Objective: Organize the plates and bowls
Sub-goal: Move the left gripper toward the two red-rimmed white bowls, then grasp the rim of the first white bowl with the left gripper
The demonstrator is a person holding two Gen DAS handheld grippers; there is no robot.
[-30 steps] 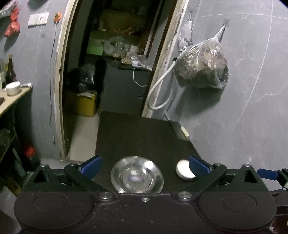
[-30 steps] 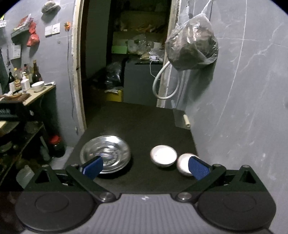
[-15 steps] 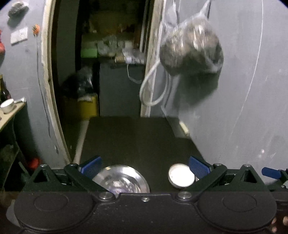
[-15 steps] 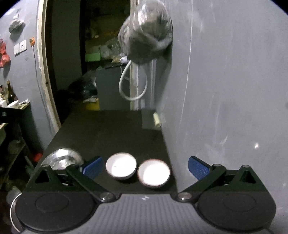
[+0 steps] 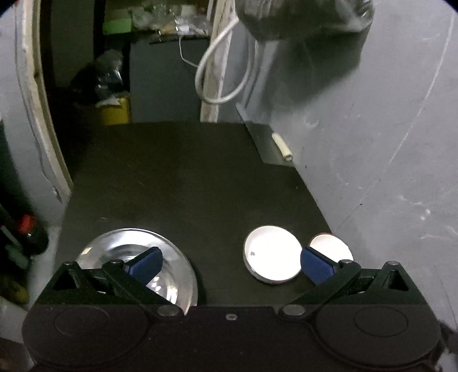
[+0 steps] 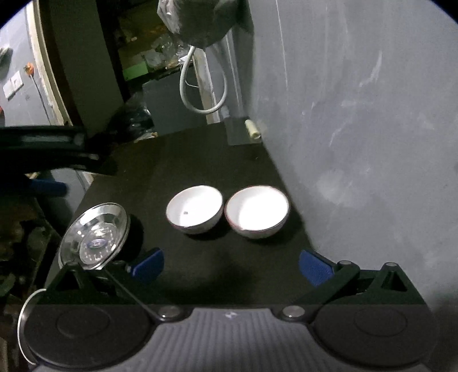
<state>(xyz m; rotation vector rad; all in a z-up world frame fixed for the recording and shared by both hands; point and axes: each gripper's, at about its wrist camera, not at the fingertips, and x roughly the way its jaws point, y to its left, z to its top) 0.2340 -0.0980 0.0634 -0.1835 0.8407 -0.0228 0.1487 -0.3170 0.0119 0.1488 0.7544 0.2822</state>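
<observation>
on the dark table (image 6: 200, 160), two white bowls (image 6: 194, 210)

Hanging bag (image 5: 303, 17) cropped, blurred

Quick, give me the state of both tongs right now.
Left tongs: open, holding nothing, above the steel plate.
Right tongs: open, holding nothing, short of the two white bowls.
</observation>
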